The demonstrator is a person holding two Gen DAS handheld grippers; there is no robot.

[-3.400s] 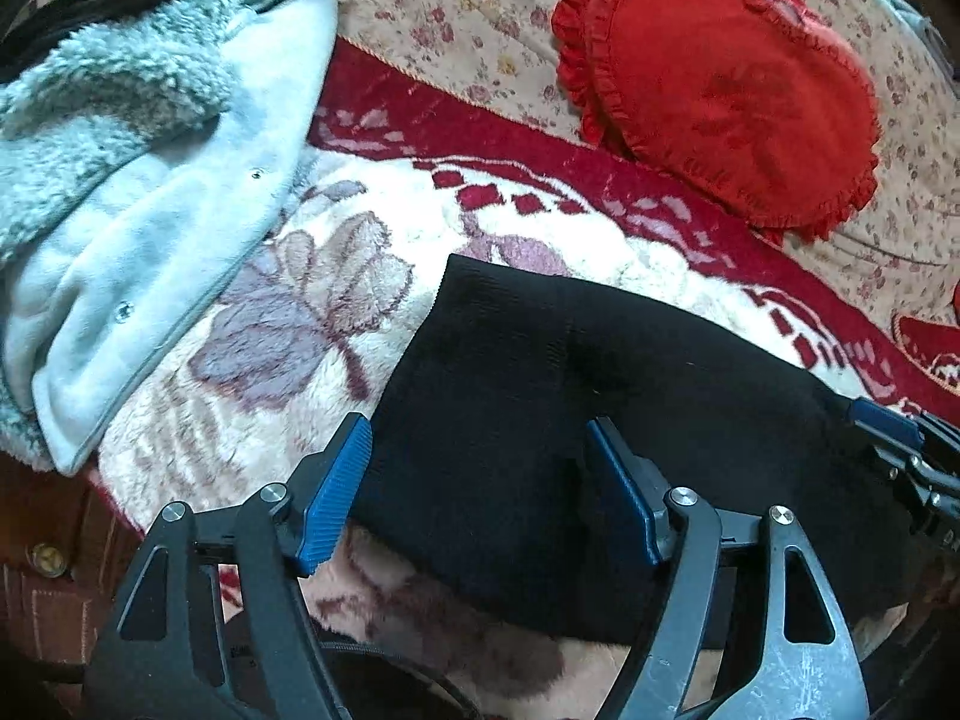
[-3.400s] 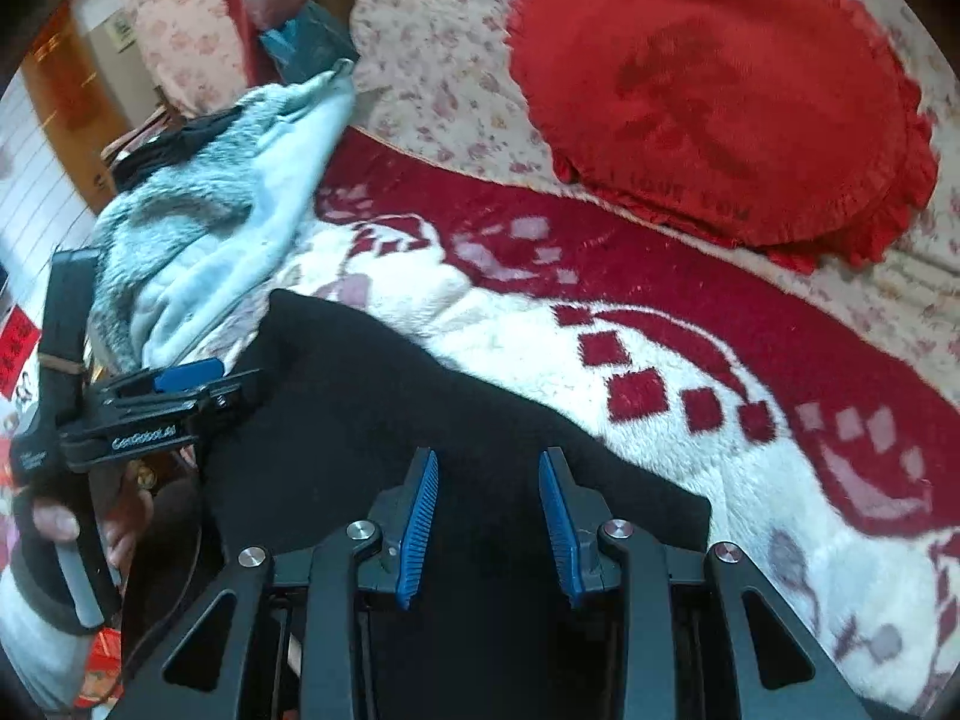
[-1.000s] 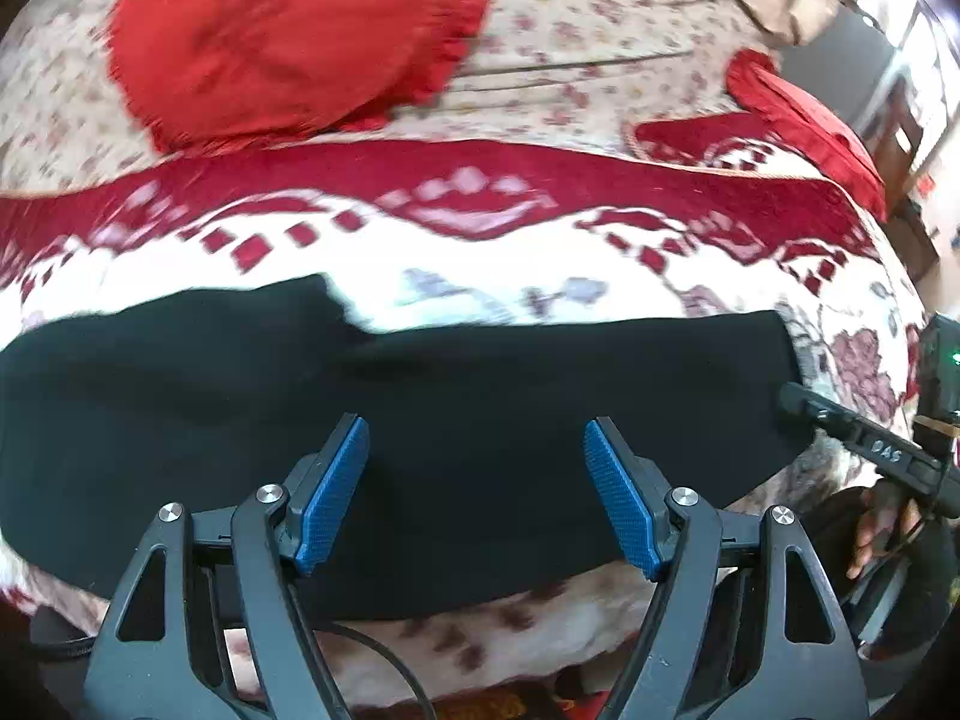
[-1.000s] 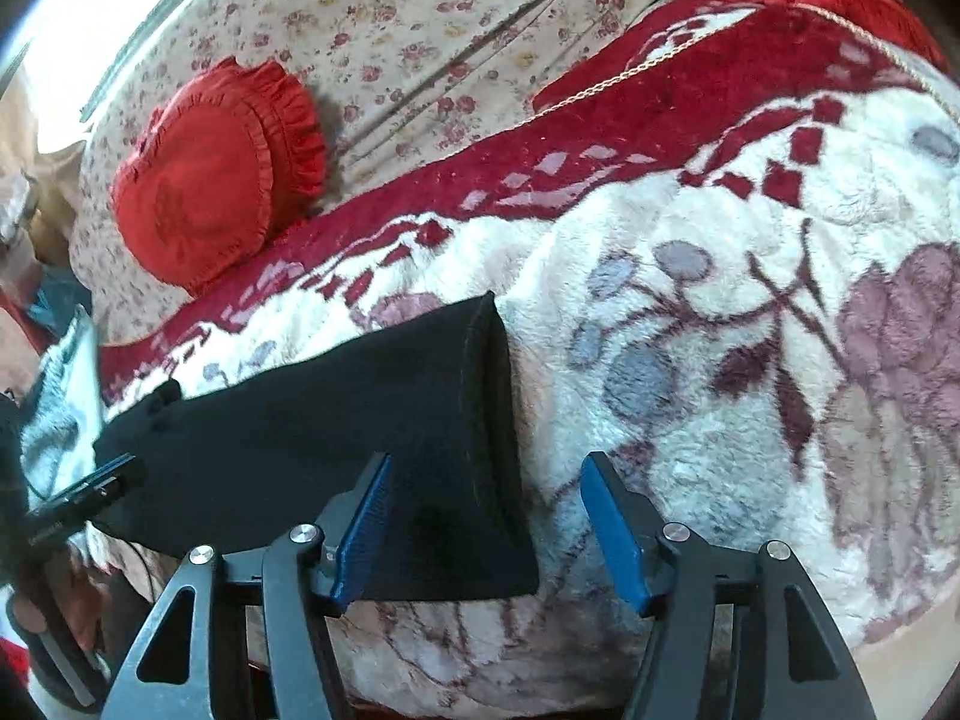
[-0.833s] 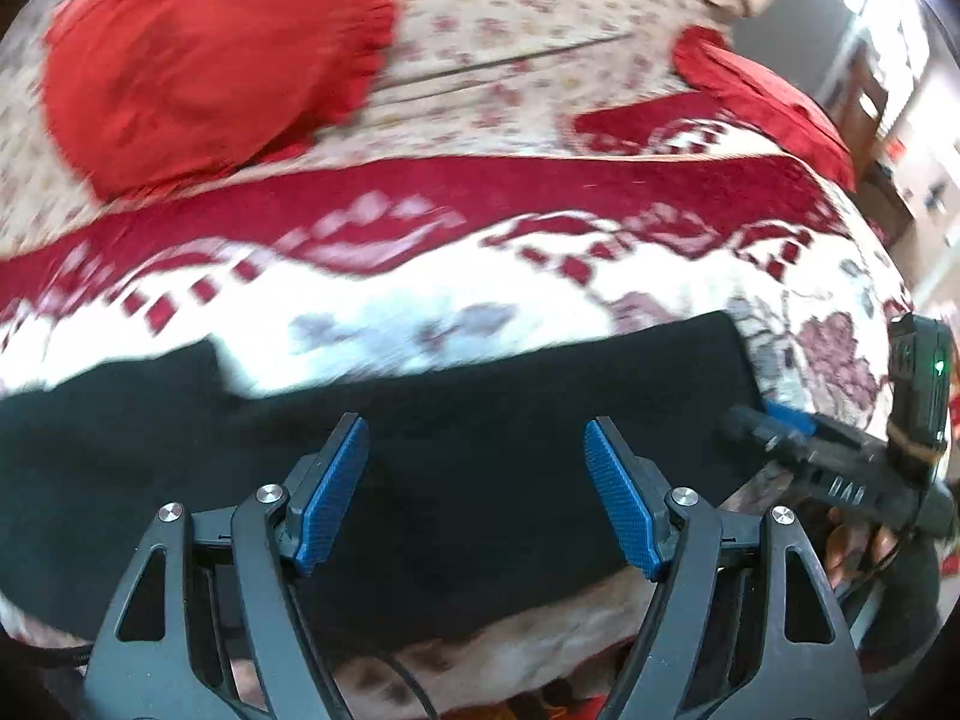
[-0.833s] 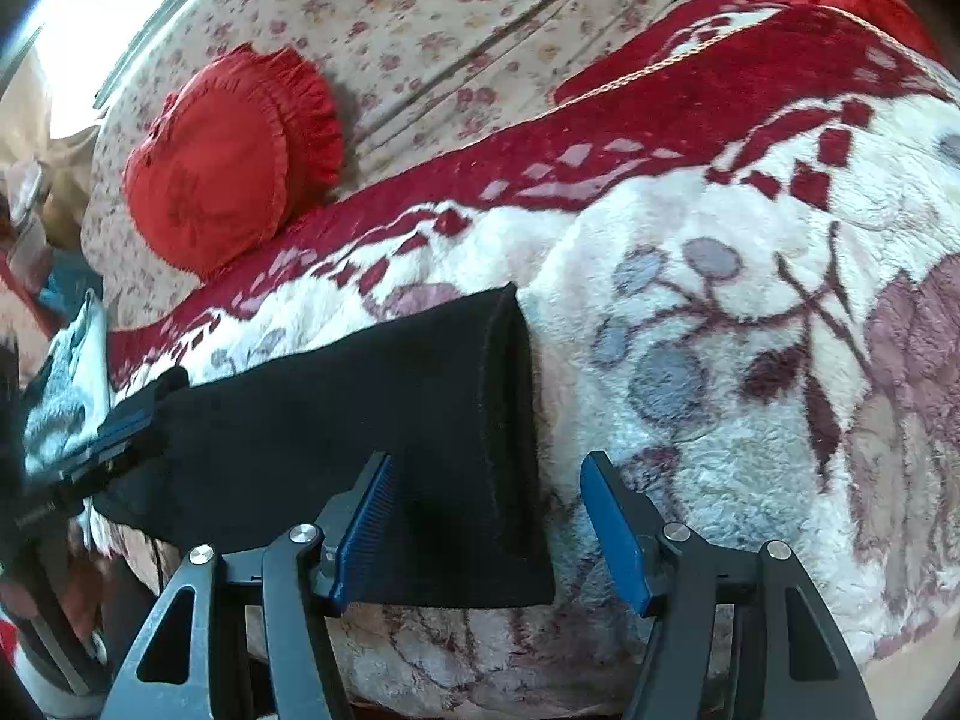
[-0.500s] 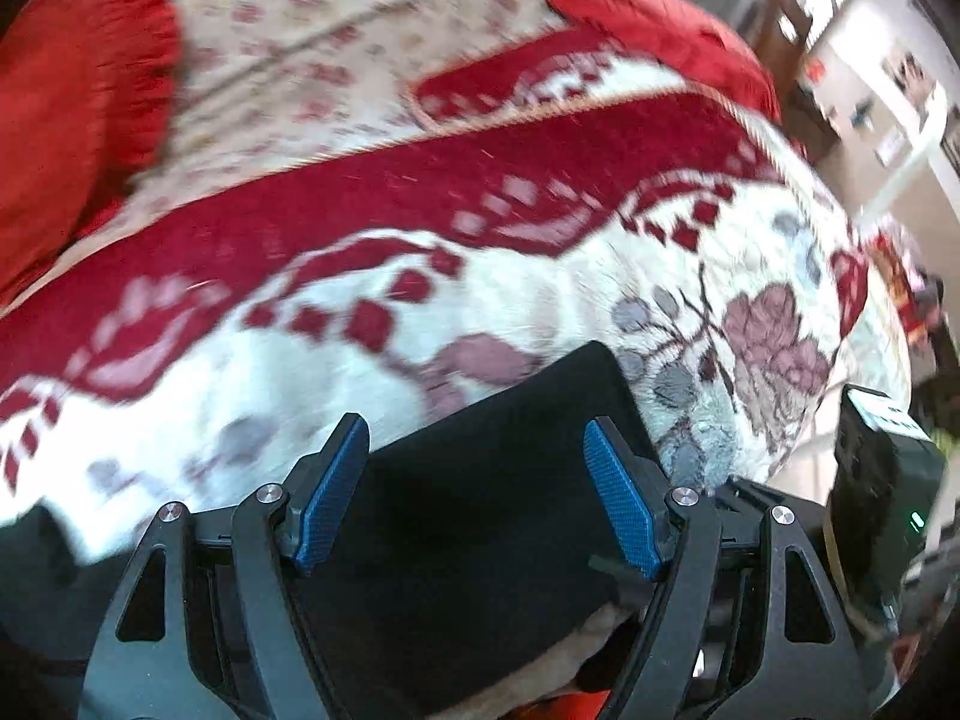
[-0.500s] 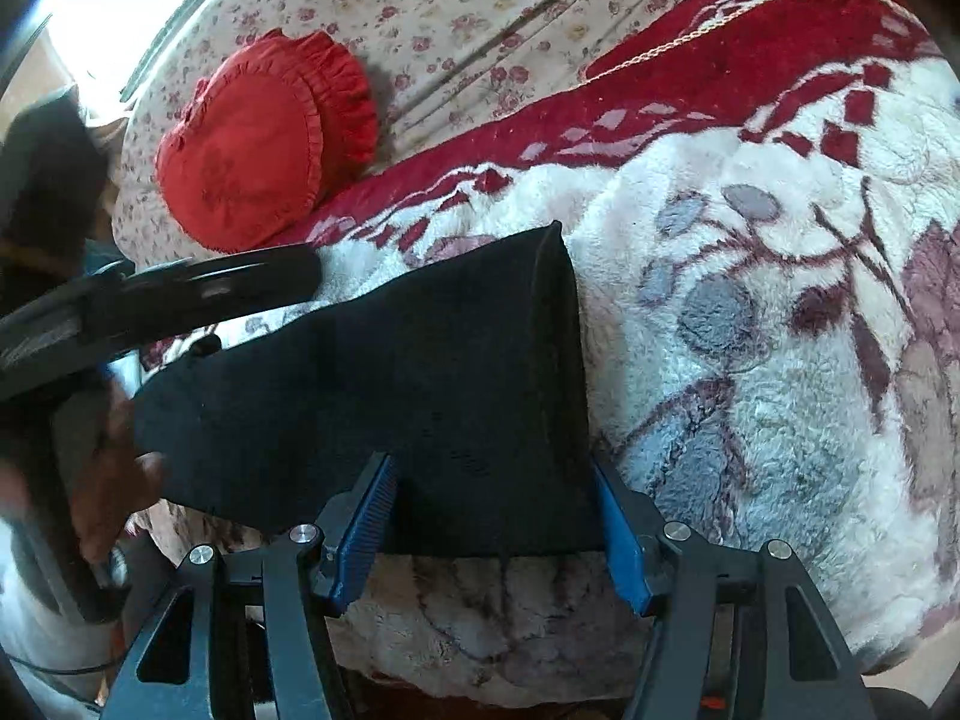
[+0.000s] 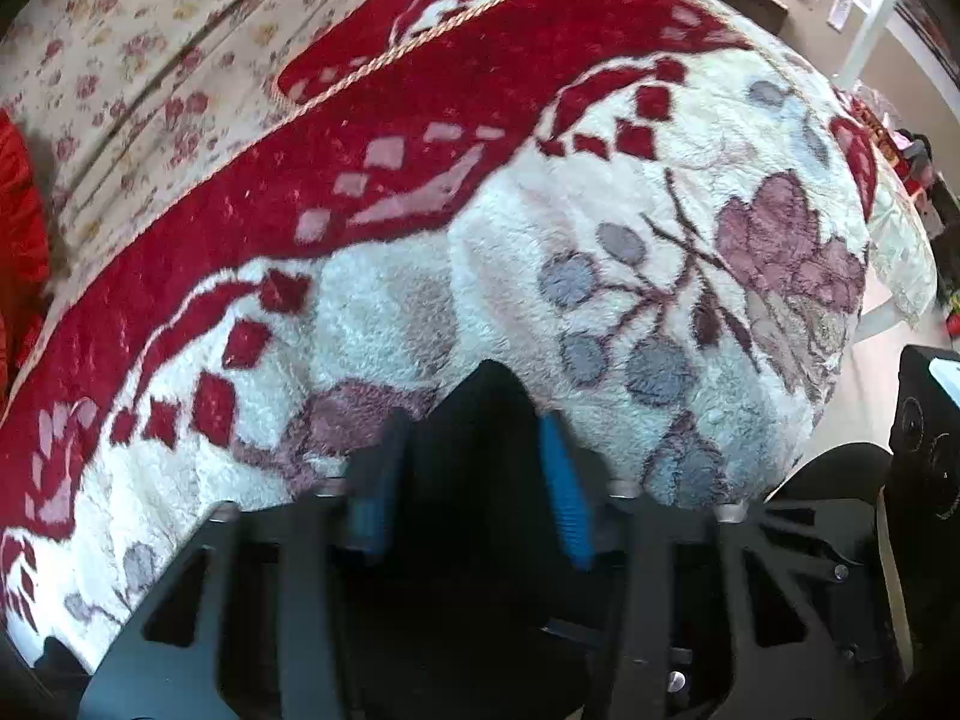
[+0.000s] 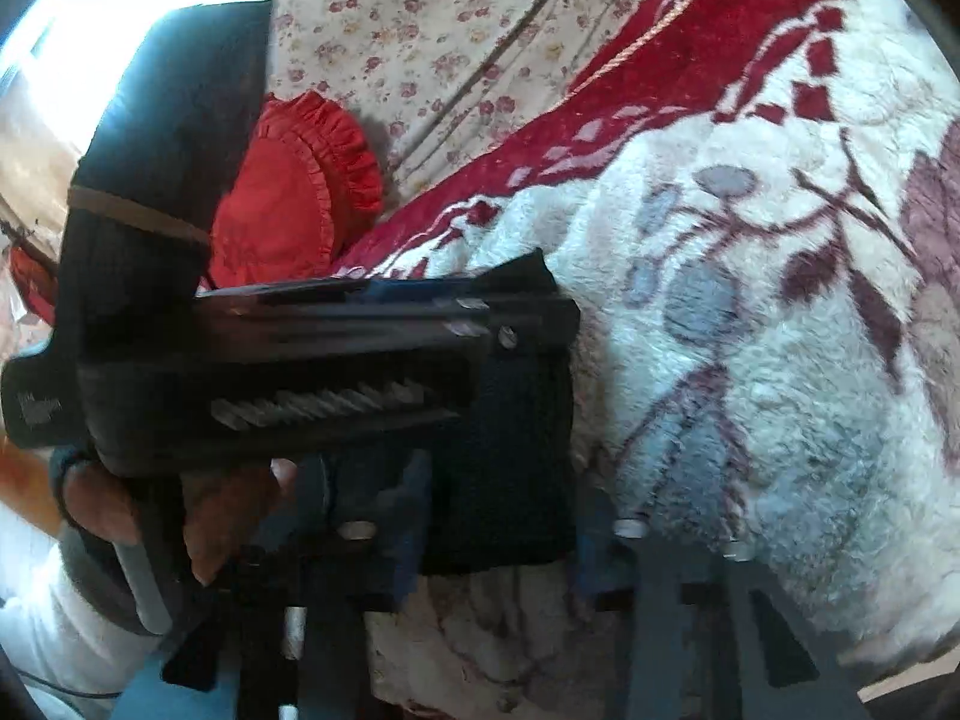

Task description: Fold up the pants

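Observation:
The black pants [image 9: 474, 420] lie along the front edge of a plush red and white blanket [image 9: 600, 252]. In the left wrist view, my left gripper [image 9: 468, 486] points steeply down at their right end. Its jaws are closing, and the blue pads [image 9: 561, 480] press a raised bunch of black cloth. In the right wrist view, my right gripper [image 10: 498, 540] is blurred. Its jaws are closing too, on the near corner of the pants [image 10: 510, 450]. The left gripper [image 10: 528, 306] crosses that view just above, held by a hand [image 10: 120, 510].
A red heart-shaped cushion [image 10: 288, 210] lies on the floral sheet [image 10: 450, 30] behind the blanket. The blanket drops off at the right toward the floor [image 9: 870, 384]. The dark body of the right gripper [image 9: 924, 438] shows at the left wrist view's right edge.
My left gripper swept right along the pants to their end, next to the right gripper. Both pairs of jaws went from wide apart to narrow with black cloth between them.

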